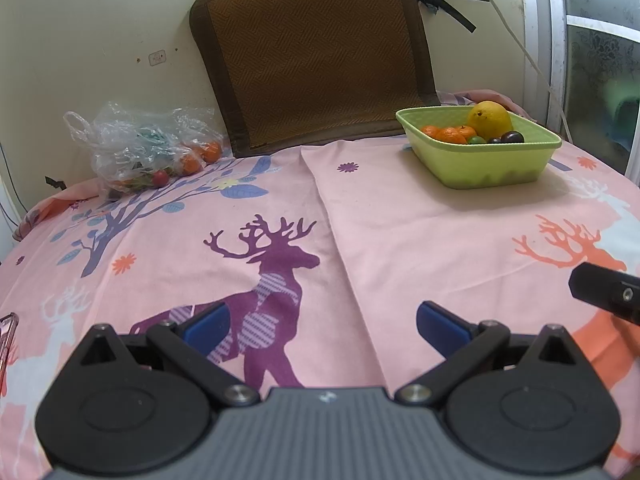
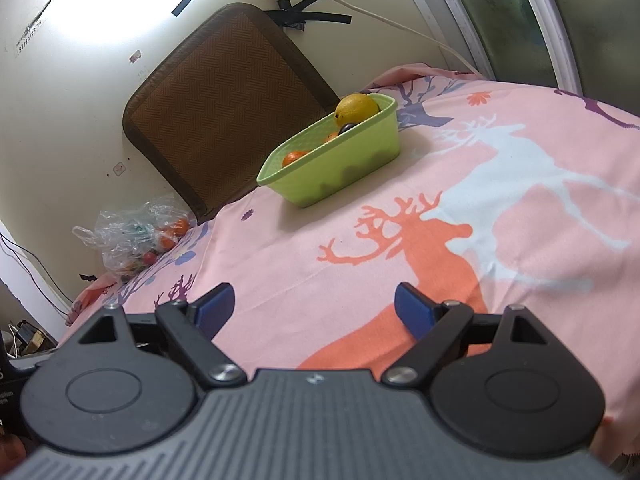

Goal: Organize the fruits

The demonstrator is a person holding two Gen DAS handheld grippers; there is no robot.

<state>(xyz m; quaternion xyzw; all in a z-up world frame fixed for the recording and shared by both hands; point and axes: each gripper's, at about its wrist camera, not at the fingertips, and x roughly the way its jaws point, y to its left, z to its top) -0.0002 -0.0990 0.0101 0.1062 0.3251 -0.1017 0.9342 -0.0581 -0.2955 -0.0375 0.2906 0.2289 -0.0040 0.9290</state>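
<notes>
A light green basket [image 1: 496, 164] stands at the far right of the pink deer-print cloth [image 1: 360, 220]. It holds a yellow citrus fruit [image 1: 490, 120], small oranges [image 1: 450, 134], a dark plum [image 1: 512, 137] and a green fruit. A clear plastic bag [image 1: 140, 148] with oranges and a red fruit lies at the far left. My left gripper [image 1: 322, 324] is open and empty, low over the cloth. My right gripper [image 2: 314, 304] is open and empty; the basket [image 2: 348, 168] and bag [image 2: 136, 236] lie ahead of it.
A brown woven cushion [image 1: 316, 52] leans on the wall behind the cloth. A white cable [image 2: 380, 20] and taped power strip hang on the wall. A window frame [image 1: 548, 40] is at the right. Part of the other gripper [image 1: 604, 294] shows at the right edge.
</notes>
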